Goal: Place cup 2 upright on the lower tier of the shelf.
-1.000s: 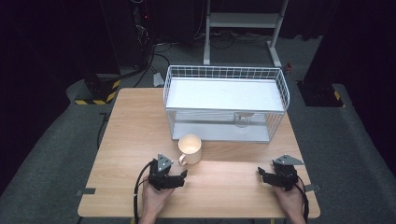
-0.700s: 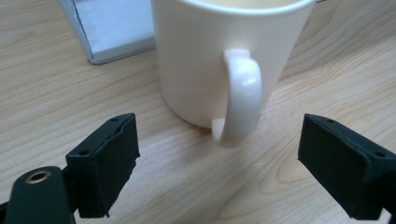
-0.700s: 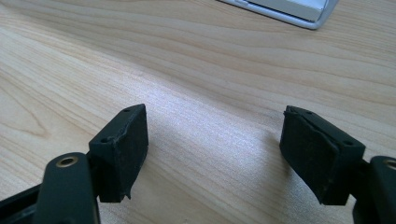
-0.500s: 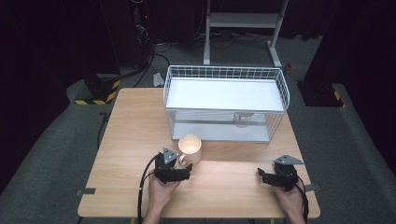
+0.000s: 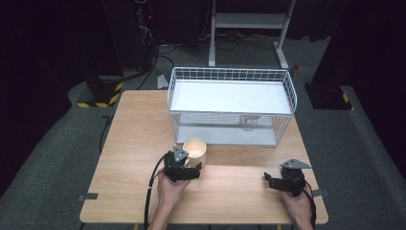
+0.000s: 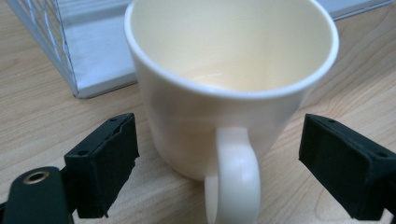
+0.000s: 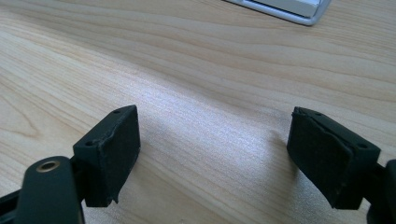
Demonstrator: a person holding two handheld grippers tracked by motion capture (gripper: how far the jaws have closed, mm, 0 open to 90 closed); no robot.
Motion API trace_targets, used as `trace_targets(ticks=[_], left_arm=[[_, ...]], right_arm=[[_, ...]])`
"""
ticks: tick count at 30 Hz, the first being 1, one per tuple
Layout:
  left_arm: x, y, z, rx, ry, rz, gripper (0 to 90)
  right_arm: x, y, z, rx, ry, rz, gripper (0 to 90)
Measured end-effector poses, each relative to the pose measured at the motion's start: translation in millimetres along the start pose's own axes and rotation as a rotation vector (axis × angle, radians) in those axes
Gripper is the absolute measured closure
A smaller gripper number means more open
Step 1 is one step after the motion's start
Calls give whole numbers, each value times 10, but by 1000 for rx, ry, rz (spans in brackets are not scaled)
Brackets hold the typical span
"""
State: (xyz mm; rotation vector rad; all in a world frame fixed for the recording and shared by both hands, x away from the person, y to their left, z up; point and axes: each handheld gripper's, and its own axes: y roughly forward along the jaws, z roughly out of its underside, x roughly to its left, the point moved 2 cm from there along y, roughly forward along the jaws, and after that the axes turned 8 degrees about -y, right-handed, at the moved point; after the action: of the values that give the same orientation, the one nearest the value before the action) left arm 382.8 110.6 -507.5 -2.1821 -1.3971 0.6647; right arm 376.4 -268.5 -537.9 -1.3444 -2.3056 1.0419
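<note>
A cream mug (image 5: 195, 149) stands upright and empty on the wooden table (image 5: 134, 143), just in front of the white wire basket (image 5: 230, 71). My left gripper (image 5: 190, 167) sits right behind it. In the left gripper view the mug (image 6: 224, 93) turns its handle toward me, and my left gripper (image 6: 219, 158) is open with one jaw on either side of the handle, neither touching it. At the table's front right, my right gripper (image 5: 269, 181) points left. Its jaws have just been opening, and in the right gripper view this gripper (image 7: 215, 154) is open over bare wood with nothing between the jaws.
The wire basket has a white floor and takes up the far half of the table. Its corner (image 6: 42, 32) is close behind the mug, and its base edge (image 7: 289, 7) lies ahead of the right gripper. Dark floor, cables and a white stand lie beyond the table.
My left gripper has moved forward and to the right, up to the mug. The right hand has stayed where it was.
</note>
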Motion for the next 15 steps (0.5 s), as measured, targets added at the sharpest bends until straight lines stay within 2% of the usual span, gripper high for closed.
trace_targets(ticks=[6,8,15], left_arm=[[-11,50,-56,-8,5,-2,123],[-11,79,-55,-2,-10,3,121],[-2,123,-57,-2,-12,6,108]], right_arm=[[-3,2,0,3,1,3,160],[-4,3,0,5,2,4,155],[-4,3,0,5,2,4,155]])
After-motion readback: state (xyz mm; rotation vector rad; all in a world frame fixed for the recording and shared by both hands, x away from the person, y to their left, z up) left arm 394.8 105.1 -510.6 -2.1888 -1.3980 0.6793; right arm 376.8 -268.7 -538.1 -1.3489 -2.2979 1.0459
